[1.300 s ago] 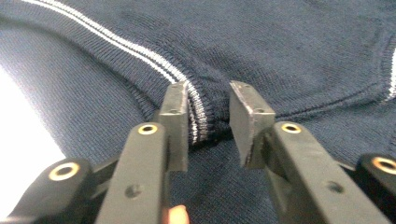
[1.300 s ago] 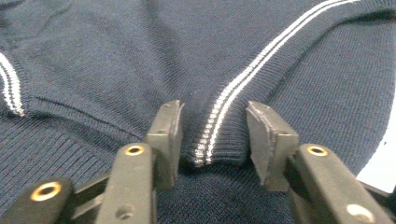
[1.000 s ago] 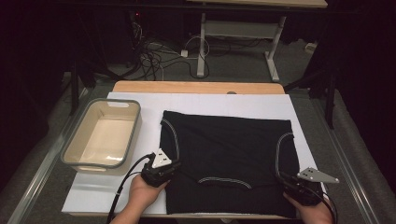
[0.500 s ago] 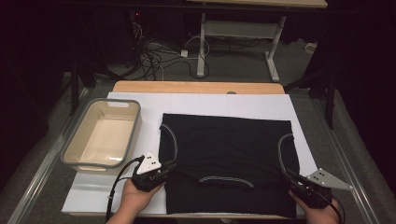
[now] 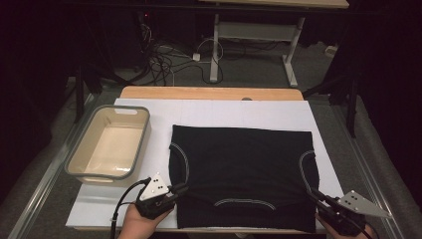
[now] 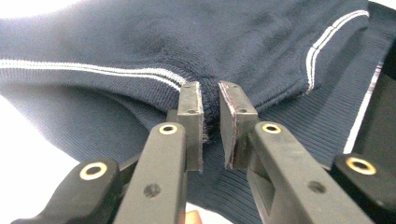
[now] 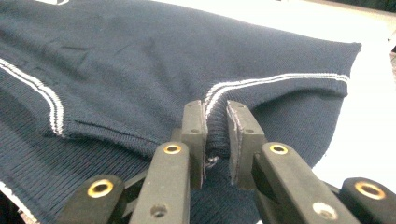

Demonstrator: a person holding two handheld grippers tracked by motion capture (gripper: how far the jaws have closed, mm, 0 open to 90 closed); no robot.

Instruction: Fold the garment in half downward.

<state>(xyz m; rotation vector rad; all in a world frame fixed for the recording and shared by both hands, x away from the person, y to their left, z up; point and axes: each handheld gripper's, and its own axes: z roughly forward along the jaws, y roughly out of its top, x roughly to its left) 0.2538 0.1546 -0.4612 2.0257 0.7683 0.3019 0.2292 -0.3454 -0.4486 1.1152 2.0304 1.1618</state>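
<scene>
Two tongs are clamped on the near edge of a dark knit sweater vest [image 5: 244, 174] that lies flat on the white board of the desk [image 5: 219, 112], its neckline toward the person. Compared with a second ago, both hands have drawn back toward the person and lifted a little, and the near shoulder corners of the vest have come along with them, so the near edge now rides slightly off the board while the far hem stays flat. This looks like the start of a fold, with the near edge about to be carried over toward the far hem. The left tongs [image 5: 178, 190] hold the ribbed, white-striped trim at the left shoulder; in the left gripper view the pads [image 6: 191, 121] stand close together with a bunched ridge of rib pinched between them. The right tongs [image 5: 314, 195] do the same at the right shoulder, where the right gripper view shows the pads [image 7: 194, 135] squeezing the striped armhole trim. An empty beige tub with a grey rim [image 5: 74, 172] sits on the board just beside the vest, to its left.
</scene>
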